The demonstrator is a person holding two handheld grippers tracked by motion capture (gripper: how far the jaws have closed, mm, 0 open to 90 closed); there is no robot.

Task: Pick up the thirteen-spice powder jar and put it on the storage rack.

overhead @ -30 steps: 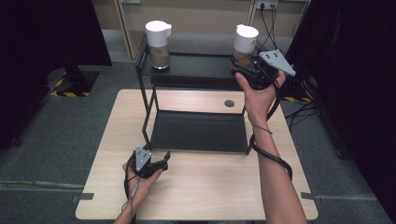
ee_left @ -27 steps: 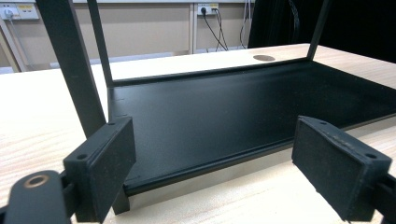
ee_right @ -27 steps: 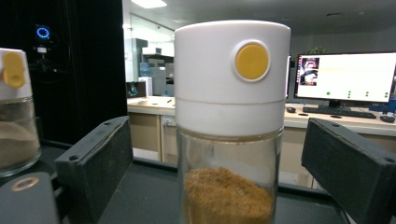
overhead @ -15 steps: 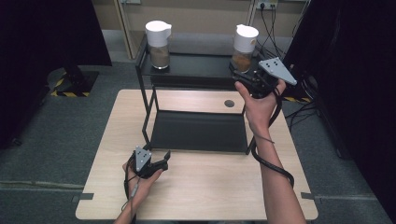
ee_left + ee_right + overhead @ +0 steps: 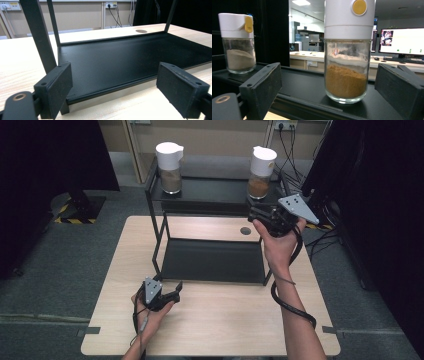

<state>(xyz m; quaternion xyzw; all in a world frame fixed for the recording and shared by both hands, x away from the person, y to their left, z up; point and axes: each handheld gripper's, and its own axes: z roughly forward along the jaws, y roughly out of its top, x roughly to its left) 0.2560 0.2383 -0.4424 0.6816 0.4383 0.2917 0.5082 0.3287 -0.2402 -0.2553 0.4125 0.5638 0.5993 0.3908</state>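
Note:
Two glass jars with white lids stand on the top shelf (image 5: 210, 190) of a black rack. The right jar (image 5: 261, 172) (image 5: 348, 55) holds orange-brown powder, the left jar (image 5: 170, 167) (image 5: 237, 45) a paler powder. My right gripper (image 5: 255, 212) (image 5: 330, 80) hovers at the shelf's front edge, aimed at the right jar. Its jaws have just been opening and stand open, nothing between the pads, the jar a little beyond them. My left gripper (image 5: 176, 290) (image 5: 122, 85) rests low over the table, open and empty, facing the rack's lower shelf (image 5: 125, 57).
The rack stands on a light wooden table (image 5: 210, 325) with a round cable hole (image 5: 245, 230) behind the lower shelf (image 5: 210, 260). Thin rack posts (image 5: 37, 32) rise right by the left gripper. Cables and wall sockets (image 5: 287, 127) lie behind; dark curtains flank both sides.
My right gripper has drawn back from the right jar, toward the person and lower, while the jar stays on the shelf. The left hand has kept still.

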